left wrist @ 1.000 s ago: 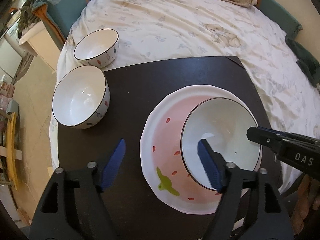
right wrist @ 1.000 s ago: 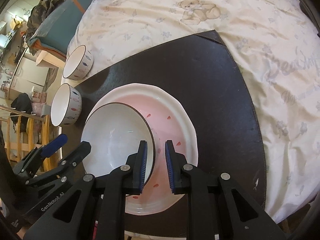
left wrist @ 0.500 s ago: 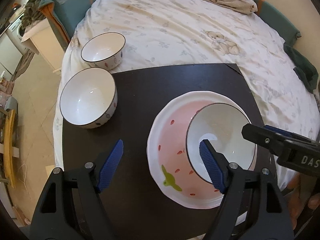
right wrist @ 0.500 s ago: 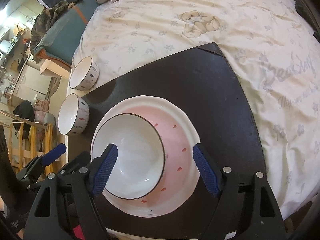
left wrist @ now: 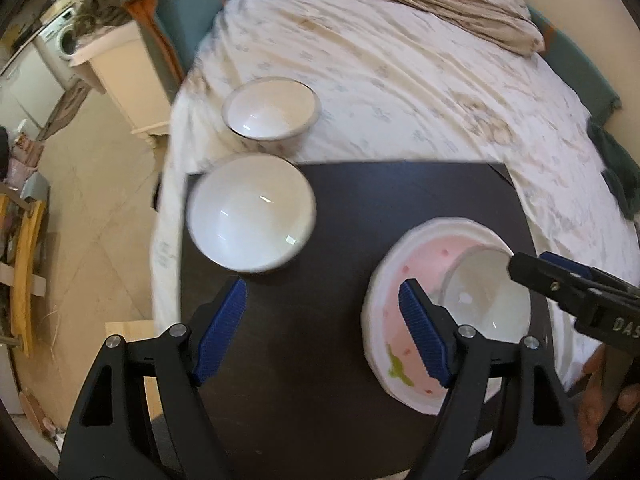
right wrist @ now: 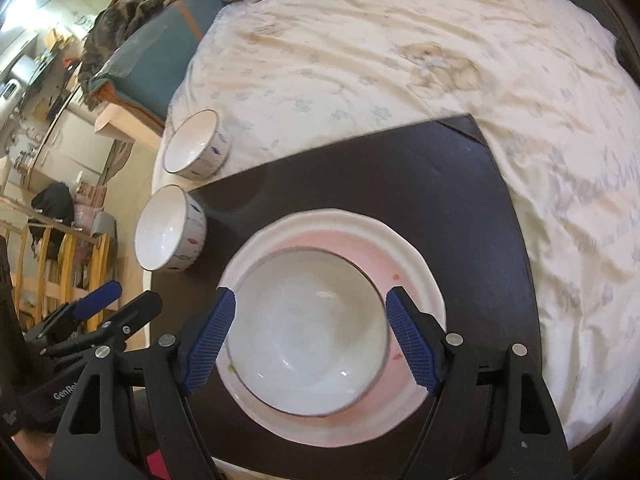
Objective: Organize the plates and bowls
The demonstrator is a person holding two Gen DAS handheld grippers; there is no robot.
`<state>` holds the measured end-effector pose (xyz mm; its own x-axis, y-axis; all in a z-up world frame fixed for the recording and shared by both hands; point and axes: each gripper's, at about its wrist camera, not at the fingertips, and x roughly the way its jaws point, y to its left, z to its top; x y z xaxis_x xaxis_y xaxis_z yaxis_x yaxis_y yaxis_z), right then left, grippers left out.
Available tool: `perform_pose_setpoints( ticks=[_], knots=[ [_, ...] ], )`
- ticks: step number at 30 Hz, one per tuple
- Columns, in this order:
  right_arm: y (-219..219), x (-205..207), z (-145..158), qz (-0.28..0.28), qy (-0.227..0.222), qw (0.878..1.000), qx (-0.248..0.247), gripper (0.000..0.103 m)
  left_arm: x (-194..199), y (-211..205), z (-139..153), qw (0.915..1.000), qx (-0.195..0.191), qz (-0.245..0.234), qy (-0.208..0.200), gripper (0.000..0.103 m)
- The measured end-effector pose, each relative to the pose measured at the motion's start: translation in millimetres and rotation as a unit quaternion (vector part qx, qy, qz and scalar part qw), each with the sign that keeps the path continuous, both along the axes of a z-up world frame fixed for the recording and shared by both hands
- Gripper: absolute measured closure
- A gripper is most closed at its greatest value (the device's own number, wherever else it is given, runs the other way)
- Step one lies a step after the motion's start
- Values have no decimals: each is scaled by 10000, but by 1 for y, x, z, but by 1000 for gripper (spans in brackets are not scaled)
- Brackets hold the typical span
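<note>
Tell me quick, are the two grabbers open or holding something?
Left gripper: open, holding nothing.
Right gripper: open above the bowl, not gripping it.

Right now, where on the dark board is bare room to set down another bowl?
The dark board is bare beyond the pink plate, toward its far right corner. The left edge is crowded: a white bowl sits there, another lies behind on the bedsheet.
</note>
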<state>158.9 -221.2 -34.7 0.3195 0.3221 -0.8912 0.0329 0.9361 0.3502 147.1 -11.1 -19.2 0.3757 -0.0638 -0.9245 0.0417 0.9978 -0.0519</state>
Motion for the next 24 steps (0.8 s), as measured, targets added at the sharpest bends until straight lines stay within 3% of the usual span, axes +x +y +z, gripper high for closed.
perform_pose_setpoints(
  ticks=[9,17,20,23,24],
  knots=[
    [32,50,15,250,-6,9983,526,23,45,44,0,9987,108,488,100,27],
    [57,97,-11,326,474,9945,879,23,71,81,-32,9949,216,956,258,27],
    [71,115,-20,449,684,9902,1136,23,79,90,-43,9930,-27,1085,457,27],
    [89,126,-29,631,765,9882,1168,28,86,94,-54,9914,54,1124,673,27],
    [98,129,-34,728,837,9876,1114,35,88,95,-60,9900,-12,1156,803,28]
  ],
)
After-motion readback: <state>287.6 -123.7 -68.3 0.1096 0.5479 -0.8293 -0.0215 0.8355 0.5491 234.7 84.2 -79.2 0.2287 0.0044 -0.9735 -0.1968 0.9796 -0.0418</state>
